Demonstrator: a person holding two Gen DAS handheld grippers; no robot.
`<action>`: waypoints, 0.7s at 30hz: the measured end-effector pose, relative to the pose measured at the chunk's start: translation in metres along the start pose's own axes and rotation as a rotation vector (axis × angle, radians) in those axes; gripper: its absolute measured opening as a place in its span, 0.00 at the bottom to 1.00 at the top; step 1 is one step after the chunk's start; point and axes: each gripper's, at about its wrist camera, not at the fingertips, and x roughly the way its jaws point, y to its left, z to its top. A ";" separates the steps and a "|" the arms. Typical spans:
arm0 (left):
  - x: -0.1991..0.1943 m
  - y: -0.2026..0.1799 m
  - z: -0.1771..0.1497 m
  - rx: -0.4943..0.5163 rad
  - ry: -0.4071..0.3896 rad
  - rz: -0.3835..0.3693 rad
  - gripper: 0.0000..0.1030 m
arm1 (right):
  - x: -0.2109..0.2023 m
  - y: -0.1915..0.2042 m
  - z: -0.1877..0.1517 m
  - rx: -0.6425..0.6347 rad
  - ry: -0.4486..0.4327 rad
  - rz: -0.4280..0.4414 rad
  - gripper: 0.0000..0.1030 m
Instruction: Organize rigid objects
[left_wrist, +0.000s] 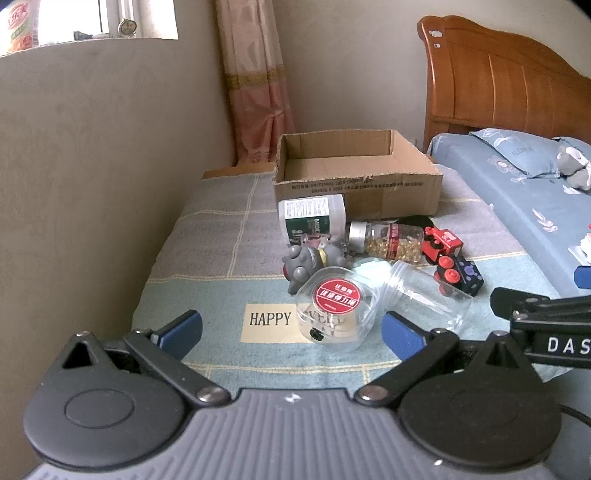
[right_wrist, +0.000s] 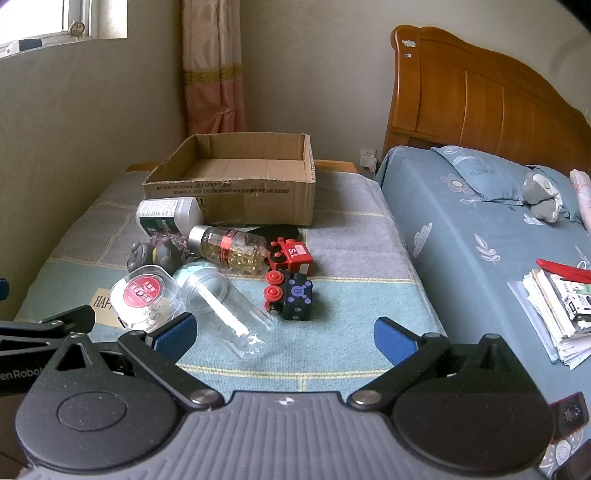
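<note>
Clutter sits ahead of my left gripper (left_wrist: 291, 328), whose blue pads stand wide apart with nothing pressed between them. Just beyond and between them, a clear round tub with a red label (left_wrist: 338, 308) rests on the checked blanket (left_wrist: 207, 236), covering part of a "HAPPY" patch. Touching its right side lies an empty clear jar (left_wrist: 428, 291) on its side. Behind these come a grey toy figure (left_wrist: 306, 262), a white and green bottle (left_wrist: 314, 218) tipped over, a bottle of yellow capsules (left_wrist: 388, 240) lying flat, and a red toy train (left_wrist: 441, 243) with a black dice-like car (left_wrist: 461, 275). Farthest back, an open cardboard box (left_wrist: 391, 197) stands empty, and the white and green bottle lies against its front wall.

From my right gripper (right_wrist: 284, 334), the fingers are likewise spread wide and hold nothing. The clear jar's closed base lies between my fingers, nearer the left pad, and the tub sits just beyond that pad. The train and its car lie ahead, slightly right of the jar. To the right runs a bed with a blue sheet (right_wrist: 461, 236), bearing a stack of papers (right_wrist: 554, 314).
</note>
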 end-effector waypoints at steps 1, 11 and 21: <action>0.000 0.000 0.000 0.000 0.000 0.000 0.99 | 0.000 0.000 0.000 0.000 0.000 -0.001 1.00; -0.001 0.001 0.001 0.004 -0.004 -0.003 0.99 | 0.000 -0.001 0.001 0.004 -0.003 -0.001 1.00; 0.001 0.000 0.002 0.010 -0.005 -0.010 0.99 | 0.000 -0.001 0.000 0.004 -0.005 -0.003 1.00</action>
